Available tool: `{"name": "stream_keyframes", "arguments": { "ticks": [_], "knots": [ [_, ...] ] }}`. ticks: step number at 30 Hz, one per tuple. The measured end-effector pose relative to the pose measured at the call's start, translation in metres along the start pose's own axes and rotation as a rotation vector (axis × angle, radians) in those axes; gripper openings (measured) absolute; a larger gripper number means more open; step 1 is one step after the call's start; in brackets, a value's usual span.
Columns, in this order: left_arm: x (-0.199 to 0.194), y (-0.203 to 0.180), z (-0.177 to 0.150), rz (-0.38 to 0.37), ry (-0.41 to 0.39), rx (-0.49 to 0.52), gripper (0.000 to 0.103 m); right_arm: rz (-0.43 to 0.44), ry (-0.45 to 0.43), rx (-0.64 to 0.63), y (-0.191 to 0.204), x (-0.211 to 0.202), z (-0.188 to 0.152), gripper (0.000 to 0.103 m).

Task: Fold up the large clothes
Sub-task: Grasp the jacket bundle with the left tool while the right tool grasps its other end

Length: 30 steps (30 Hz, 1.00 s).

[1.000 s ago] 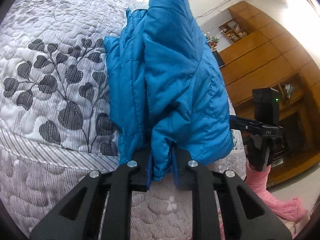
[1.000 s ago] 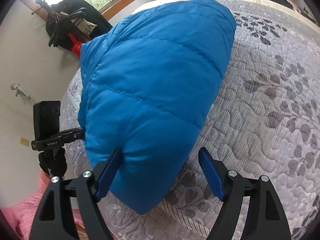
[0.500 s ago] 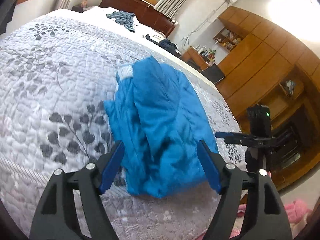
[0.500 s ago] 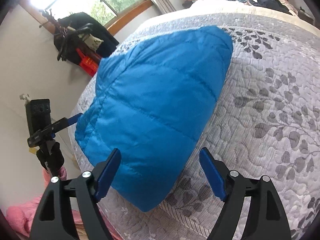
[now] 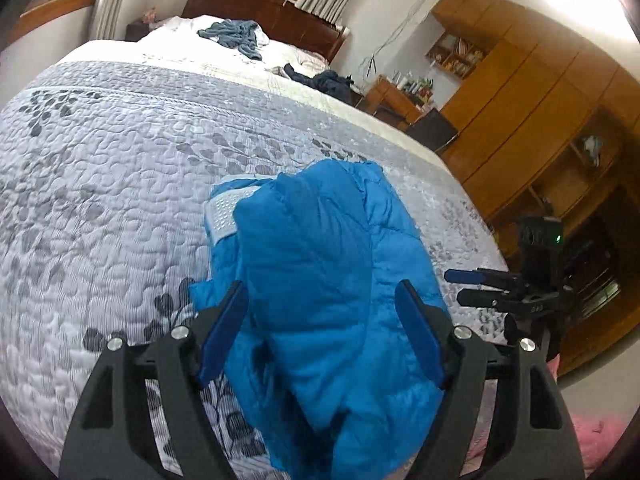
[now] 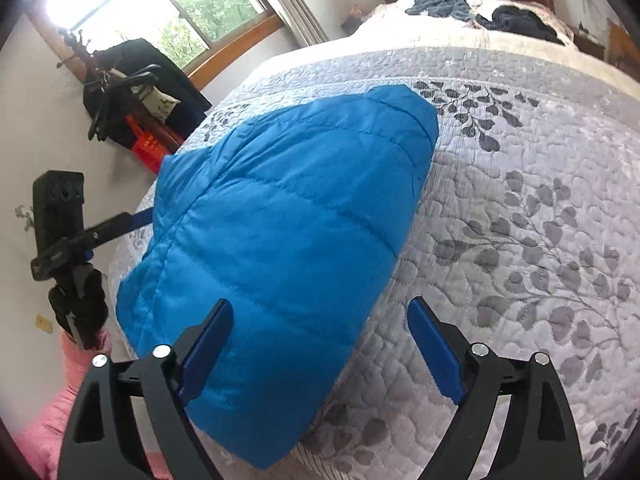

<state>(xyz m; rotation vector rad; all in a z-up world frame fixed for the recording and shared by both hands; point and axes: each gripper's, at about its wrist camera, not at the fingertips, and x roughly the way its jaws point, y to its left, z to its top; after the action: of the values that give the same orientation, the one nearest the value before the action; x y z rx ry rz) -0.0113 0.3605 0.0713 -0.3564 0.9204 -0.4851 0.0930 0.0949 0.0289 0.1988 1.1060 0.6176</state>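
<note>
Checking the fold is your step now, as I judge it: you are holding both tongs spread apart and empty, the left gripper (image 5: 320,330) over the bundle's near end, the right gripper (image 6: 320,344) straddling its lower edge. Before closing again, you should be looking for loose edges to tuck. The blue puffer jacket (image 6: 288,232) is lying on the grey leaf-quilted bedspread (image 6: 520,240) near the foot corner, folded into a rounded, puffy bundle, its near tip overhanging the edge, a pale inner panel (image 5: 222,214) peeking out.
</note>
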Motion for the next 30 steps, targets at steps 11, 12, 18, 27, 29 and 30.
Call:
{"name": "stream_keyframes", "arguments": {
  "ticks": [11,12,18,27,29,30],
  "knots": [
    [0.036,0.032,0.005,-0.099,0.100,-0.030,0.085,0.077,0.068,0.087,-0.020,0.034,0.012,0.099],
    [0.038,0.035,0.003,-0.122,0.102,-0.030,0.088,0.105,0.077,0.107,-0.024,0.038,0.012,0.099],
    [0.055,0.040,-0.009,-0.212,0.124,0.010,0.100,0.234,0.117,0.174,-0.039,0.057,0.010,0.099],
    [0.062,0.064,-0.020,-0.350,0.117,-0.058,0.100,0.374,0.151,0.206,-0.047,0.084,0.007,0.100],
    [0.062,0.068,-0.022,-0.367,0.121,-0.070,0.100,0.376,0.150,0.201,-0.046,0.083,0.007,0.100],
    [0.059,0.070,-0.023,-0.372,0.129,-0.077,0.100,0.376,0.149,0.199,-0.046,0.084,0.007,0.100]
  ]
}}
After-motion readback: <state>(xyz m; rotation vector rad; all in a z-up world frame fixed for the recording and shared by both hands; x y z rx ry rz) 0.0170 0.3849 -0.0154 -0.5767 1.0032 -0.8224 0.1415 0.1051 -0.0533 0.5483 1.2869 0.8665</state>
